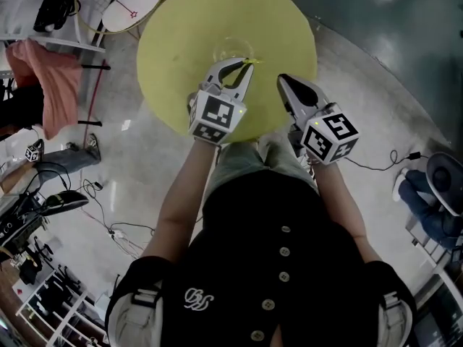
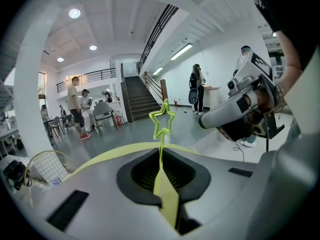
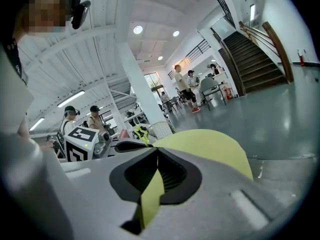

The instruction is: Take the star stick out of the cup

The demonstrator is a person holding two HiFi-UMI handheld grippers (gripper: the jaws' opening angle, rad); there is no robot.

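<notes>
A round yellow table (image 1: 181,56) lies below me with a clear cup (image 1: 233,48) standing near its middle. My left gripper (image 1: 244,65) hovers just on the near side of the cup, shut on the thin yellow-green star stick (image 1: 250,61). In the left gripper view the star stick (image 2: 162,122) rises from between the shut jaws, its star outline up in the air, and no cup shows there. My right gripper (image 1: 283,80) hangs to the right over the table's front edge, shut with nothing in it. It appears as the right gripper (image 2: 239,110) beside the star.
A white round table (image 1: 134,2) with a wire rack stands beyond the yellow one at the back left. Pink cloth (image 1: 54,82) hangs on the left. Cables (image 1: 108,230) trail over the floor. Several people (image 2: 79,106) stand near a staircase (image 2: 137,96).
</notes>
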